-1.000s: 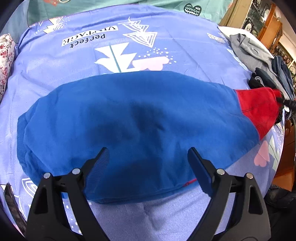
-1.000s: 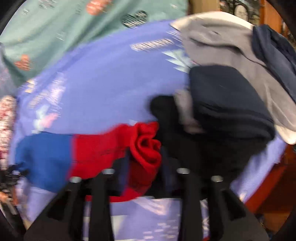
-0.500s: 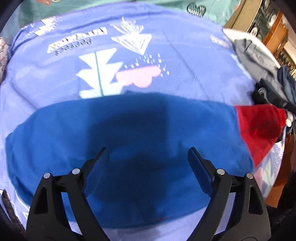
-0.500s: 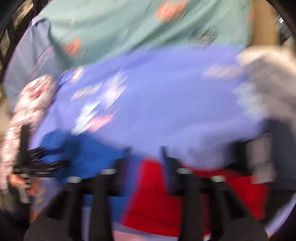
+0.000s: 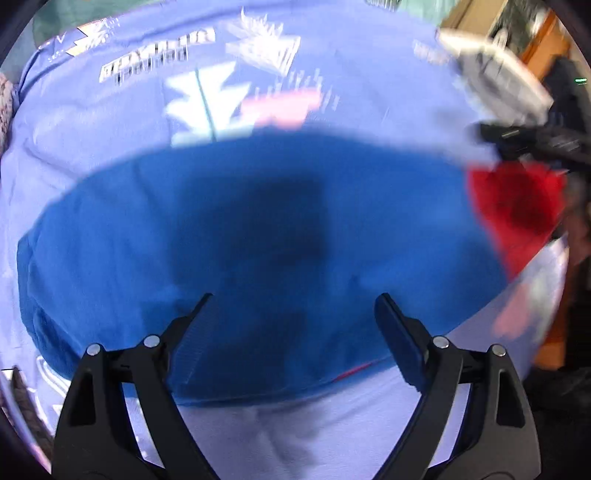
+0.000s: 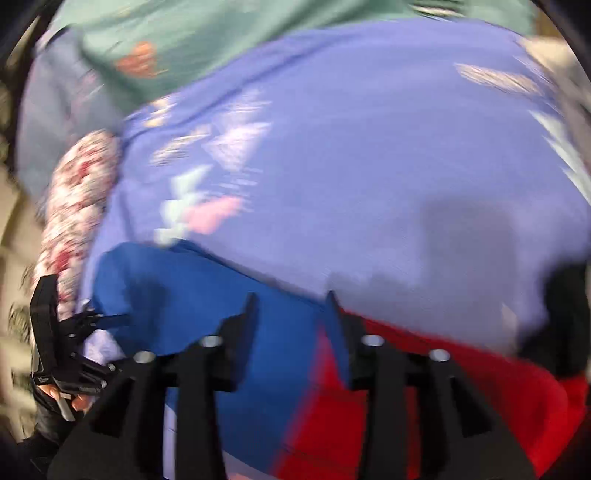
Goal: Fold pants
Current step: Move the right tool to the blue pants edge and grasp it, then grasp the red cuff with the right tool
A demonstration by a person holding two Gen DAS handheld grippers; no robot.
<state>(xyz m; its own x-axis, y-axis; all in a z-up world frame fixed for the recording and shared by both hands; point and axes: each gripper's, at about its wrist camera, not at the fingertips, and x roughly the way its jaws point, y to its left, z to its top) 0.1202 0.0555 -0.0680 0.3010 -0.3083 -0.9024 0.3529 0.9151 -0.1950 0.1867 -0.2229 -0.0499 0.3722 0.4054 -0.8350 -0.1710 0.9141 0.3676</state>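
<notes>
Blue pants (image 5: 266, 229) with a red end (image 5: 517, 206) lie folded lengthwise across a lilac printed bedsheet (image 5: 369, 96). My left gripper (image 5: 293, 306) is open and empty, hovering over the near edge of the blue part. My right gripper (image 6: 290, 299) hovers partly open and empty above the seam where the blue (image 6: 207, 295) meets the red (image 6: 461, 387). The left gripper also shows at the far left of the right wrist view (image 6: 96, 317). Both views are motion-blurred.
A pile of grey and dark clothes (image 5: 495, 74) lies at the right end of the bed. A floral pillow (image 6: 77, 206) sits at the left edge, a green sheet (image 6: 221, 37) at the back. Wooden furniture (image 5: 546, 33) stands beyond the right side.
My right gripper has swung left from the clothes pile and the bunched red end to above the blue-red seam. My left gripper has shifted slightly over the blue part and stays open.
</notes>
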